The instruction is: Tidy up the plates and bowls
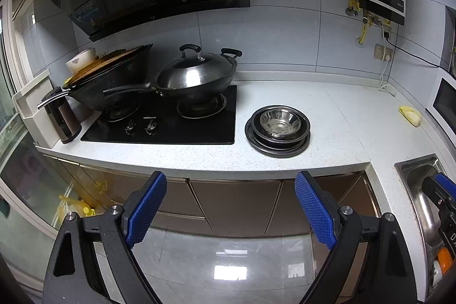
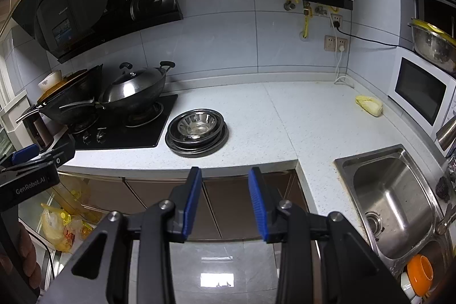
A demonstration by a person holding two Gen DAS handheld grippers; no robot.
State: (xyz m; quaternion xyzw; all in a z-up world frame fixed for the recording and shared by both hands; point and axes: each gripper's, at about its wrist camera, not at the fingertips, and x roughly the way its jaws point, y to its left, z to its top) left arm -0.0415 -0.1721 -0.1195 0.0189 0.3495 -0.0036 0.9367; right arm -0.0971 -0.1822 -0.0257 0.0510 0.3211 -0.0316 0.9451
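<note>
A stack of steel plates (image 1: 278, 146) with a steel bowl (image 1: 280, 120) nested on top sits on the white counter (image 1: 327, 116) just right of the stove. It also shows in the right wrist view, plates (image 2: 196, 148) under the bowl (image 2: 197, 124). My left gripper (image 1: 230, 184) is open and empty, held in front of the counter edge over the floor. My right gripper (image 2: 225, 178) is open and empty, also short of the counter edge. The left gripper's body (image 2: 31, 170) shows at the left of the right wrist view.
A black gas stove (image 1: 171, 118) carries two woks (image 1: 196, 76). A steel sink (image 2: 396, 198) lies at the right with an orange cup (image 2: 420, 272) in it. A yellow cloth (image 2: 369, 104) and a microwave (image 2: 419, 93) are at the back right. A kettle (image 1: 62, 116) stands left of the stove.
</note>
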